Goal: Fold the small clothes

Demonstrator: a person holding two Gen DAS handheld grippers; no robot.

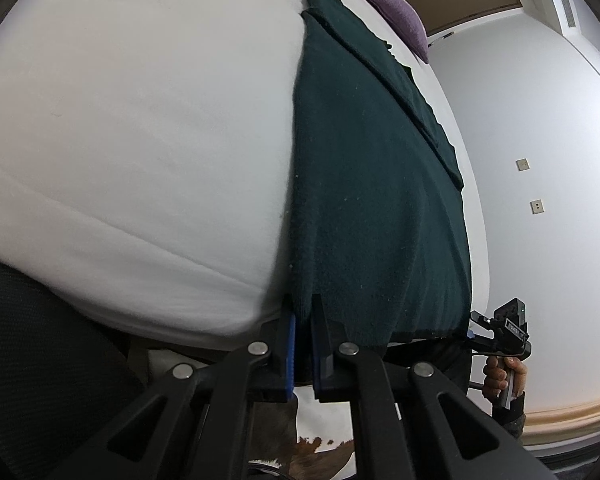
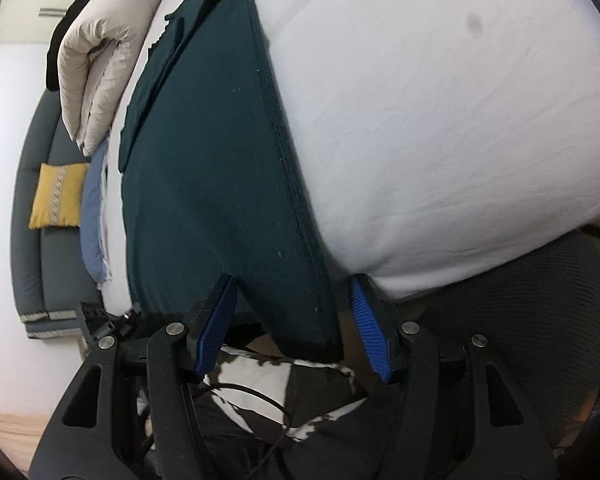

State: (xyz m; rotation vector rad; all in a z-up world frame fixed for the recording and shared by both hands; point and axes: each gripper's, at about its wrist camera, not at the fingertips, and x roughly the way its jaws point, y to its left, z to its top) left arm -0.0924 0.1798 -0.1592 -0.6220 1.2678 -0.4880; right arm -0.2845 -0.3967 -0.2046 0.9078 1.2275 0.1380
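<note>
Garment (image 1: 376,184) dk green/teal, plain w/ pale lint specks. Bed (image 1: 139,120) white. Cushion (image 1: 404,20) purple. Pads (image 2: 215,320) blue, ribbed; gripper frames black. Pillow (image 2: 57,194) mustard yellow w/ pale braided stripe down middle. Duvet (image 2: 95,76) cream, folded. Sofa (image 2: 35,248) grey w/ lighter trim. Rug (image 2: 255,384) white w/ brown/black cowhide patches. Walls (image 1: 540,100) white.

Black gripper (image 2: 291,328) linkages, blue ribbed pads (image 2: 215,328) (silver screws)
</note>
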